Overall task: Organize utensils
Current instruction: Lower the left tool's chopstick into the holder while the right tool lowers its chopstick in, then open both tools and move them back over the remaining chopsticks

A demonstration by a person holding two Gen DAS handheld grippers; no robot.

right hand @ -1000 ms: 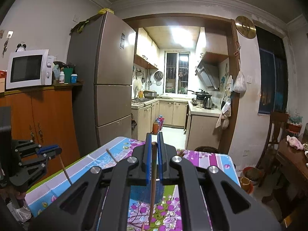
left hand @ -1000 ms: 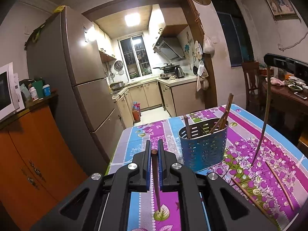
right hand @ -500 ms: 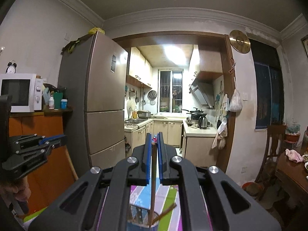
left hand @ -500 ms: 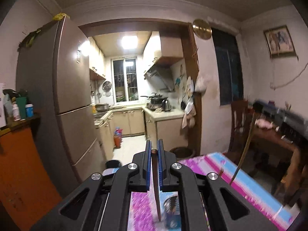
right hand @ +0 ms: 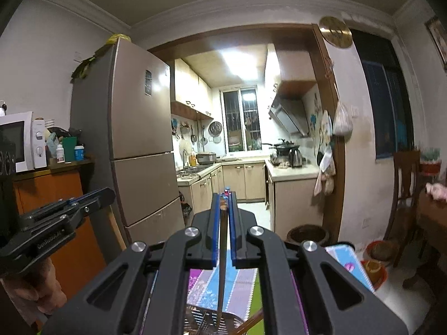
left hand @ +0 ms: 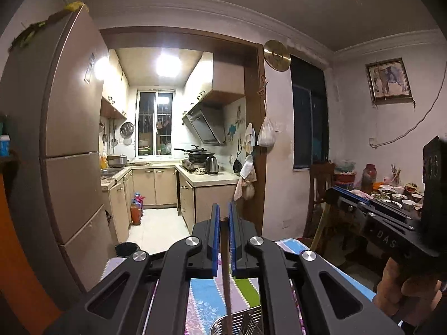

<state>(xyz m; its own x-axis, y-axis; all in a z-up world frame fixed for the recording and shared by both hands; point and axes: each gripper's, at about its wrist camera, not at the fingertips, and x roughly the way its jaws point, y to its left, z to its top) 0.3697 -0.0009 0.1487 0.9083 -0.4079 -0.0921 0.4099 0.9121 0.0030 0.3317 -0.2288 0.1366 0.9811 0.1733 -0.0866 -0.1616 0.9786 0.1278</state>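
Observation:
My left gripper (left hand: 223,217) is shut on a brown chopstick (left hand: 225,273) that hangs down toward the perforated metal utensil holder (left hand: 237,325) at the bottom edge. My right gripper (right hand: 224,205) is shut on another chopstick (right hand: 222,265), its lower end over the holder's rim (right hand: 212,319). Another chopstick (right hand: 248,323) leans in the holder. The right gripper also shows in the left wrist view (left hand: 363,209), the left gripper in the right wrist view (right hand: 69,206).
The flowered tablecloth (left hand: 206,293) lies below both grippers. A fridge (right hand: 139,145) and an orange cabinet (right hand: 56,195) with a microwave (right hand: 19,142) stand left. A dining table with bowls (left hand: 396,195) and a chair (right hand: 405,184) stand right. The kitchen doorway lies ahead.
Both grippers have risen and tilted up, so the table and holder dropped to the bottom edge of each view. Each chopstick now hangs over the holder.

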